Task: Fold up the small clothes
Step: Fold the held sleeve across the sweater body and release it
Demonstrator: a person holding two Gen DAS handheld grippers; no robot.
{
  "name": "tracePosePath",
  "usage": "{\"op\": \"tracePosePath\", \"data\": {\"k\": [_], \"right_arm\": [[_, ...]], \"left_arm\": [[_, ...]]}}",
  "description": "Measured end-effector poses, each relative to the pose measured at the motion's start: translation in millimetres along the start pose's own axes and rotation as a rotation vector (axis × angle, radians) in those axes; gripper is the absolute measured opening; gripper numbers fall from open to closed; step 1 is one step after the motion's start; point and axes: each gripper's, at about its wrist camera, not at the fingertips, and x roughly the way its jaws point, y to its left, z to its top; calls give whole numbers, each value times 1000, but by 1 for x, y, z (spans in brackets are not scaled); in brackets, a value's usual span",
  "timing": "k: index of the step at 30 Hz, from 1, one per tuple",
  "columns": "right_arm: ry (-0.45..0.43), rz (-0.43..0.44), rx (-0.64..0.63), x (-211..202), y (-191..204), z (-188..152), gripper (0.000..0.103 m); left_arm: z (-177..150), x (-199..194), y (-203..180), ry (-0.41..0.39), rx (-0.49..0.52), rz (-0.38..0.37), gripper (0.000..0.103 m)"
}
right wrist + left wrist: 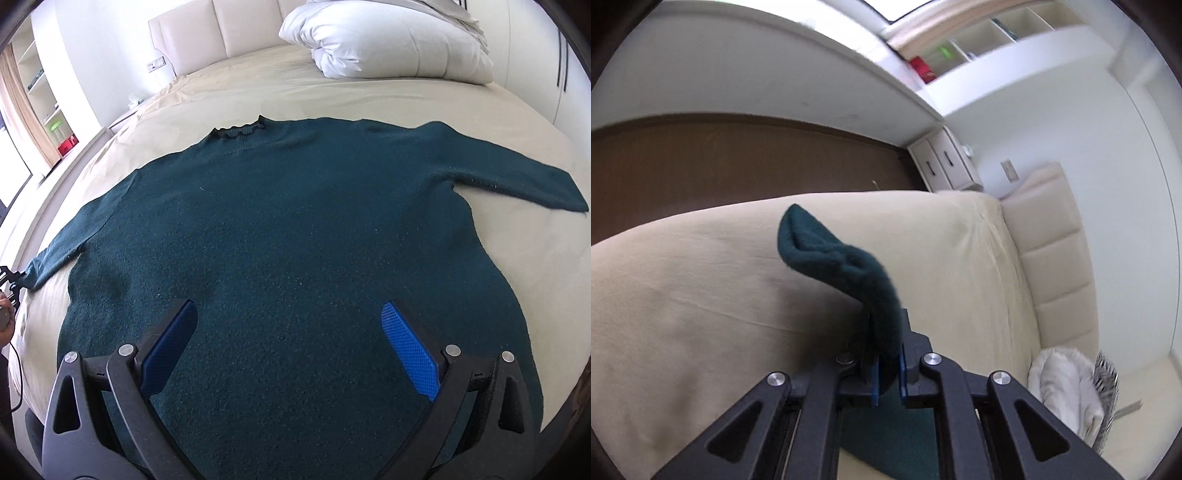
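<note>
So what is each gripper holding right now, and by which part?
Left gripper grips the green sweater by its sleeve cuff. Right gripper holds nothing.

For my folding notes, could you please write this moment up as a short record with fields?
garment: dark green sweater, spread flat, neck toward the headboard
surface: bed with beige sheet
left claw: shut on the sleeve cuff, which is lifted off the sheet
right claw: open, over the sweater's lower body, holding nothing
other sleeve: flat, stretched outward
also on bed: folded white duvet
</note>
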Motion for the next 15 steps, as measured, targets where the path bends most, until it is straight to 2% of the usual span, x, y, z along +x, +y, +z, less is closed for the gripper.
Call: {"op": "tracePosePath", "data": {"k": [2,4,7,9,11,13,15], "right_arm": [[10,8,26,4,-11,-1,96],[3,9,46,5,-21,-3,96],[-6,10,87,5,-39,-4,96],[-10,10,112,4,-53,-4,96],[-14,11,136,4,-66,-3,96],[-20,13,156,3,-80,0,96],[-23,30,172,4,-91,4,96]], "left_arm": [[-29,1,-56,17,206,-17,7],[-73,6,-118,47,465,-31,7],[-172,7,-192,42,893,-19,7],[-241,10,-216,34,1121,-7,7],[-301,18,-227,52,1292,4,8],[-359,16,-225,41,1455,33,8],[-400,24,-215,52,1585,77,12]]}}
